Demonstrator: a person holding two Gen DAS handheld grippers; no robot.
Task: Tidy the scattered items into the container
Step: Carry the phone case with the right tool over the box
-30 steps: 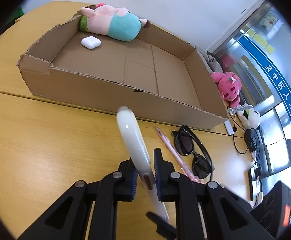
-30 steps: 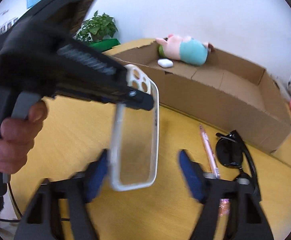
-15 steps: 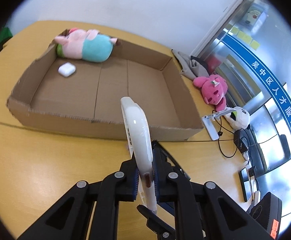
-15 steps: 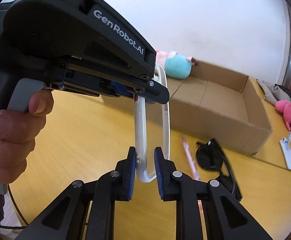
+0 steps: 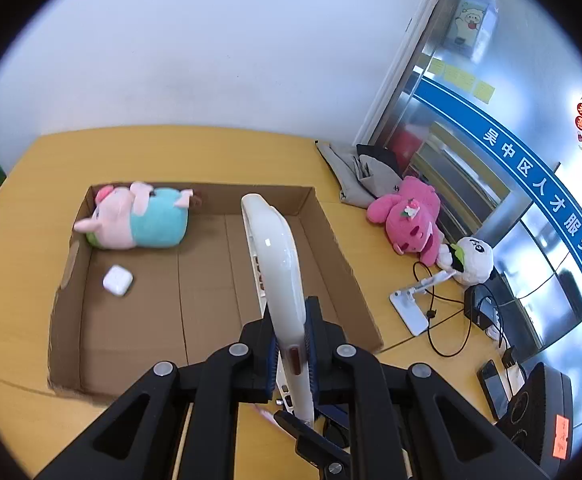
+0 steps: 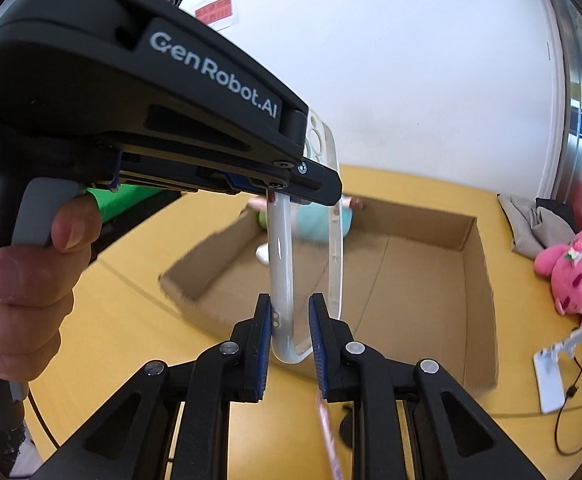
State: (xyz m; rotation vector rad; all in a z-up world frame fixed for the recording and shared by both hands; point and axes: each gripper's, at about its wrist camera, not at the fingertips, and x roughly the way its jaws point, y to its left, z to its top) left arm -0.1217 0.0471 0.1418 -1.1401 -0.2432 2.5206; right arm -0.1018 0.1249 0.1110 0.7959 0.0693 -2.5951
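While two things already lie in the cardboard box point(image 5: 355, 276), the tidying looks roughly half done at best. A pig plush point(image 5: 139, 220) rests against the far left corner of the box floor, and a small white earbud case point(image 5: 118, 280) lies just in front of it; the rest of the floor is bare.

The item in hand is a clear phone case point(image 5: 279, 276) with a white rim. The left tongs point(image 5: 293, 354) are pressed together on one edge of it, and the right tongs point(image 6: 290, 330) are pinching the lower end of the rim, so both hold the same case point(image 6: 287, 264) in the air, near the box's front wall rather than down inside it. A hand point(image 6: 31, 288) grips the handle of the left tongs in the right wrist view.

Judging from this, the case has yet to be lowered and let go inside the box. On the table point(image 5: 23, 264) near the tongs, a pink pen point(image 6: 329, 440) and a dark object, partly hidden and hard to identify, appear to be waiting outside the box. Off to the right lie a pink plush point(image 5: 409, 216) and a panda plush point(image 5: 473, 260) beside some cables; whether these belong to the job I cannot tell.
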